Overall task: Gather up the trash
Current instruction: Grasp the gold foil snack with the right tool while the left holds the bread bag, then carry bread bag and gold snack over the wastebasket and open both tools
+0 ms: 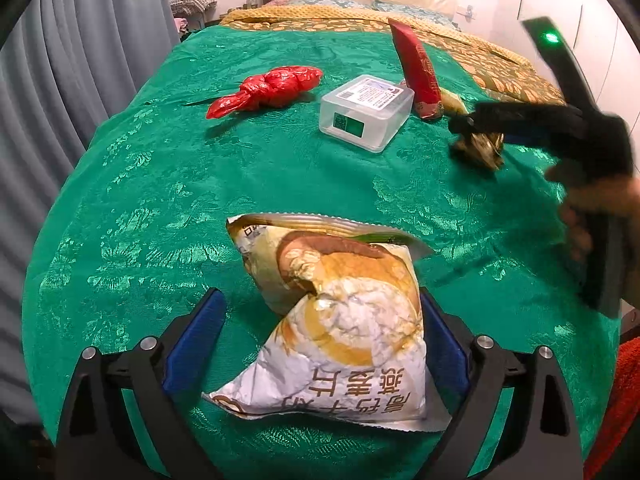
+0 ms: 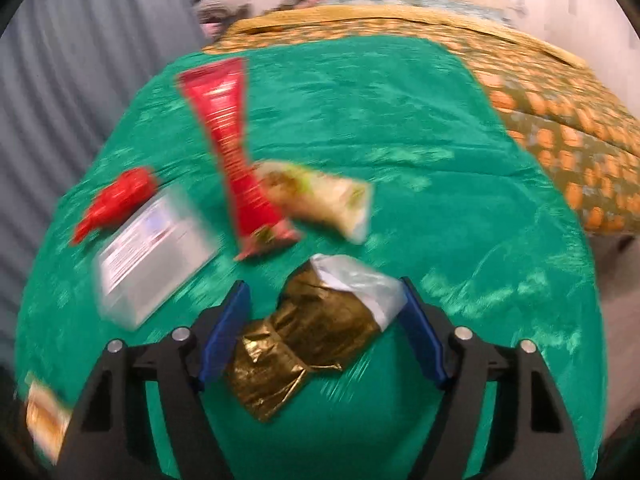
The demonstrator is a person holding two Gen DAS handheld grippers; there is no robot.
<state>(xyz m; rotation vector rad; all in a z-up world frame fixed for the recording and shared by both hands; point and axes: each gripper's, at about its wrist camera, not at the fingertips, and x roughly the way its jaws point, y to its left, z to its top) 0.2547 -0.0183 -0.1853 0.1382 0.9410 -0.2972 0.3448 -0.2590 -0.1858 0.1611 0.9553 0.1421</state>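
On the green bedspread (image 1: 280,184), beside grey curtains (image 1: 92,48), wrappers lie scattered.

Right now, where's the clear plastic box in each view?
Left wrist view: the clear plastic box sits upper middle, right of the red plastic bag.
Right wrist view: the box is at left, blurred, below the bag.
Shared landmark: the long red wrapper just right of the box.

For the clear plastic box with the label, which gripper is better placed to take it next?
Probably neither is free. The right gripper is nearer the clear plastic box, but its jaws straddle a gold wrapper. The left gripper straddles the bread bag, farther away. So: right.
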